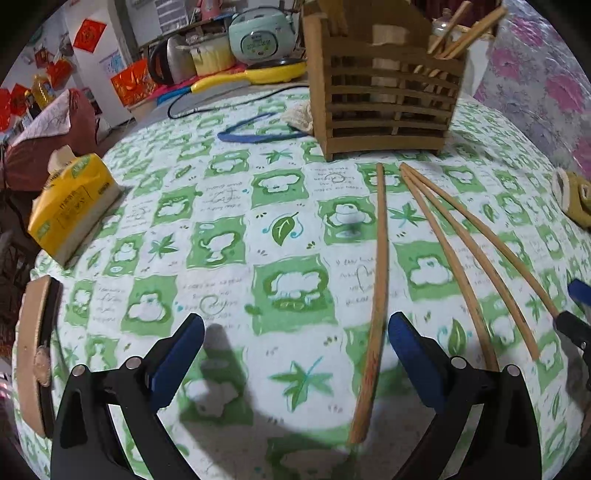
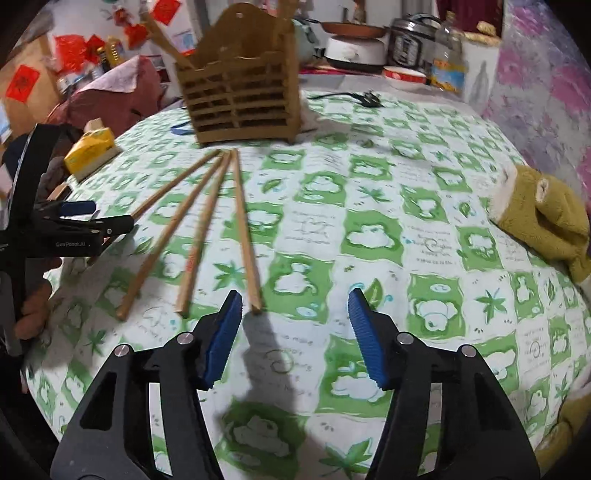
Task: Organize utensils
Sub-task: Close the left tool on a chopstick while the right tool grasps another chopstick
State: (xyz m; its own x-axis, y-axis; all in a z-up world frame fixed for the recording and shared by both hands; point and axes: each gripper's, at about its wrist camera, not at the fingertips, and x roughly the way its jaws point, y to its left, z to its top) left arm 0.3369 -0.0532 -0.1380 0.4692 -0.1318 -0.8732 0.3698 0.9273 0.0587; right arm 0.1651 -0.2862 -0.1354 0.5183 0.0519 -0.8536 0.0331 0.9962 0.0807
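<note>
1. The left gripper (image 1: 295, 328) tips downward over the surface with the green and white leaf-print cloth (image 1: 229, 229). Its jaws stand wide apart and hold nothing.
2. One long wooden chopstick with reddish marks on it (image 1: 376, 295) lies flat between these jaws, close to the right blue pad, but I cannot tell if the pad touches it. Its long side runs from down near the gripper up toward the slatted wooden utensil box (image 1: 384, 92).
3. The right gripper (image 2: 295, 306) also tips downward over the same cloth. Its jaws are partly apart, with only cloth between them.
4. The thick end of the nearest plain wooden chopstick (image 2: 245, 229) lies just beside the tip of the right gripper's left blue pad, outside the jaws.
5. In the right wrist view, four chopsticks lie flat in a fan. Their far ends come close together just in front of the box, and their near ends spread out toward the grippers.
6. The box stands upright at the far side of the surface. A few more wooden chopsticks (image 1: 461, 33) stand tilted inside it, pointing up.
7. A yellow pack of tissues (image 1: 70, 206) sits near the left edge, well apart from the chopsticks.
8. A soft olive-green plush toy (image 2: 543, 218) lies at the right edge.
</note>
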